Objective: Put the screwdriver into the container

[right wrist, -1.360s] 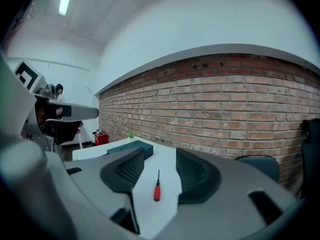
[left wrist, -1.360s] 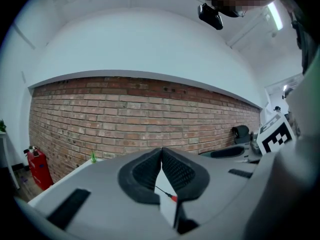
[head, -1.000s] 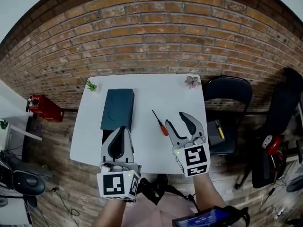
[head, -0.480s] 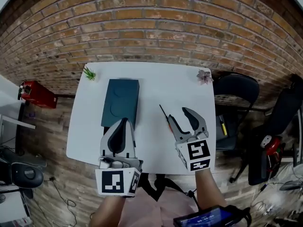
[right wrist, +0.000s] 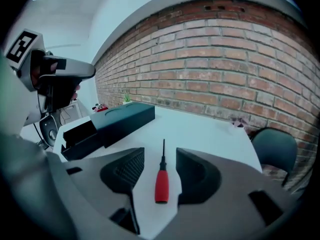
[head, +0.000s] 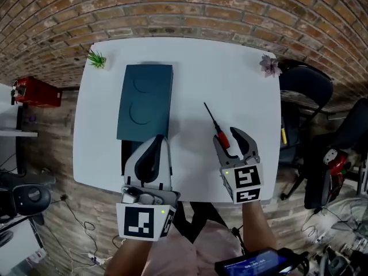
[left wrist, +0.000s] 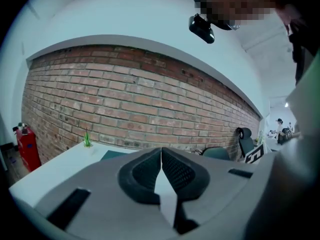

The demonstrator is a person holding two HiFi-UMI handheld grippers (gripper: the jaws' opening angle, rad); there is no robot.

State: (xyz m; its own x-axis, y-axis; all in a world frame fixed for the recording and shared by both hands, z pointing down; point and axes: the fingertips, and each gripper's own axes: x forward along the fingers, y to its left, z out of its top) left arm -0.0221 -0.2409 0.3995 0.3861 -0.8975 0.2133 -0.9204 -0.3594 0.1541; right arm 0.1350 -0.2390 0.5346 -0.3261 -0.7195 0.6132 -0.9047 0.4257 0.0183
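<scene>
In the head view I am holding my right claw (head: 230, 138) spread above the surface (head: 230, 68), and the screwdriver (head: 215, 124) is lying flat there, well to the right of the container (head: 145, 96), with its tip pointing away from me. My left claw (head: 155, 145) is hovering at the container's near end. In the left gripper view that claw is pressing its jaws together on nothing. In the right gripper view the red handle is lying between my parted jaws, touching neither. I am judging it light, stiff and apt to roll. The fat handle, not the thin slick shaft, is offering the surest hold.
</scene>
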